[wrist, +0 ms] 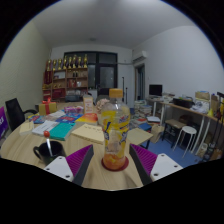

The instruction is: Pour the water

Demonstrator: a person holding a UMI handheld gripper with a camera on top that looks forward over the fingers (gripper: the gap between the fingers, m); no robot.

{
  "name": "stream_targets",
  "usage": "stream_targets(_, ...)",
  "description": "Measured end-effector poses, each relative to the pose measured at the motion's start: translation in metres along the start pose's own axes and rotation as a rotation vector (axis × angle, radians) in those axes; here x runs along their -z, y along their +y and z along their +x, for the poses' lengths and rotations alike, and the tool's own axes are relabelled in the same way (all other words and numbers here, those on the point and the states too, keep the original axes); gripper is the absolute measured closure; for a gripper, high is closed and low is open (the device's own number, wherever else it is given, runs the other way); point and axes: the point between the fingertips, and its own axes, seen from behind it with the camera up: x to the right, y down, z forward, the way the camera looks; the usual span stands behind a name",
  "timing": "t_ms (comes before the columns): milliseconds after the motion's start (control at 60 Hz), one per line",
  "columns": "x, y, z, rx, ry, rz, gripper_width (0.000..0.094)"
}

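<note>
A clear plastic bottle (pixel 115 128) with an orange cap, a colourful label around its middle and pale yellow liquid inside stands upright on a round light wooden table (pixel 95 160). It rests on a small reddish-pink round coaster (pixel 115 165) (the coaster's edge shows just around the bottle's base).

The hand-held two-finger gripper (pixel 113 163) reaches forward from below, one finger on either side of the bottle's lower part. The fingers are spread fairly wide, and the bottle stands between them on the table. A purple pad (pixel 81 160) lines the inner face of the left finger, with a matching one on the right; whether either pad touches the bottle cannot be told, and a narrow gap seems to remain at each side.

To the left of the bottle, near the left finger, sits a black ceramic mug (pixel 47 150) with its handle turned outward. Beyond the mug, farther across the table, lie a teal book (pixel 62 131) and a scatter of papers and small objects too small to identify.

Behind the table, the room holds a wooden shelf unit (pixel 65 78) filled with items against the far wall. A long white desk (pixel 190 112) runs along the right side, with a white stool (pixel 185 133) just beside it. A black office chair (pixel 15 111) stands at the left, well apart from the bottle.
</note>
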Motion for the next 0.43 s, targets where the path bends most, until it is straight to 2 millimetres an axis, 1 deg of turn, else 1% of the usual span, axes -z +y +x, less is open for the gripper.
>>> stream_targets(83,0.043,-0.005,-0.003,0.007,0.024,0.019,0.01)
stream_targets(100,0.058,-0.012,0.017,0.006,0.014,0.02,0.0102)
stream_targets(117,0.07,-0.012,-0.007,0.006,0.022,0.029,0.0099)
stream_targets(200,0.122,-0.018,-0.032,-0.005,0.011,0.071,0.0099)
stream_targets(217,0.134,-0.019,-0.02,-0.009,0.001,0.073,0.0101)
stream_targets(233,0.14,-0.018,-0.02,-0.011,-0.002,0.073,0.0102)
stream_targets(250,0.151,-0.015,-0.031,-0.011,-0.002,0.075,0.0105)
stream_targets(333,0.194,-0.005,-0.047,-0.031,0.0,0.081,0.0097)
stream_targets(350,0.201,-0.003,-0.044,-0.034,-0.005,0.082,0.0095)
stream_targets(433,0.234,0.007,-0.058,-0.04,-0.026,0.082,0.0098)
